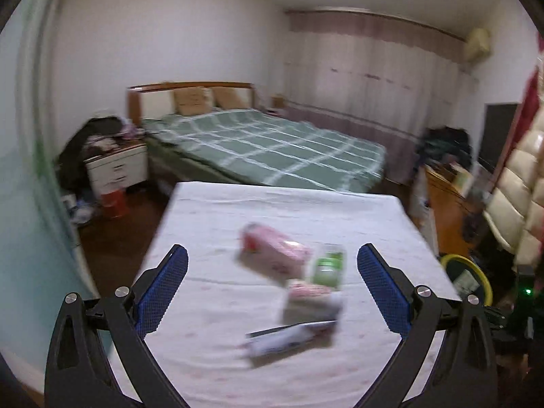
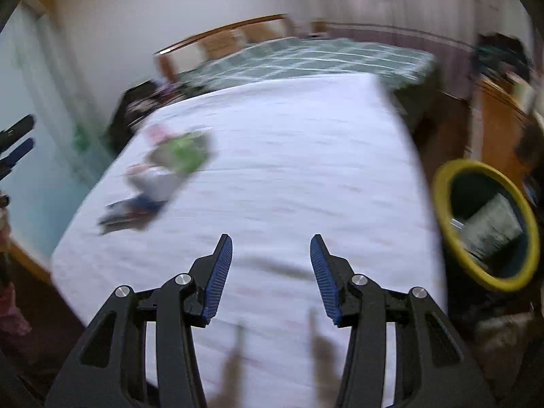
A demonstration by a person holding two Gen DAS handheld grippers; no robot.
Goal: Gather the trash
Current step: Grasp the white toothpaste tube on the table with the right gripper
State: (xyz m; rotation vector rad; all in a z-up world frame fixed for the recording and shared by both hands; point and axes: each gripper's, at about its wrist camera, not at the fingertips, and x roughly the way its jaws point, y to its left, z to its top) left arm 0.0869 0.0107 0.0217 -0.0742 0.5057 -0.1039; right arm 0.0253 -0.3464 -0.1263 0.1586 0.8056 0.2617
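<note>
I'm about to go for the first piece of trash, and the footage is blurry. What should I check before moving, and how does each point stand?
1. Left gripper jaws open and holding nothing: ok.
2. Right gripper jaws open and holding nothing: ok.
3. Trash in front of the left gripper: ok; pink packet, green packet and tube lie between its fingers' lines.
4. Pieces apart enough to take one alone: cannot tell; they are clustered and blurred.
5. Yellow-rimmed bin open beside the table: ok.
6. Sharp image for aiming: not ok.
</note>
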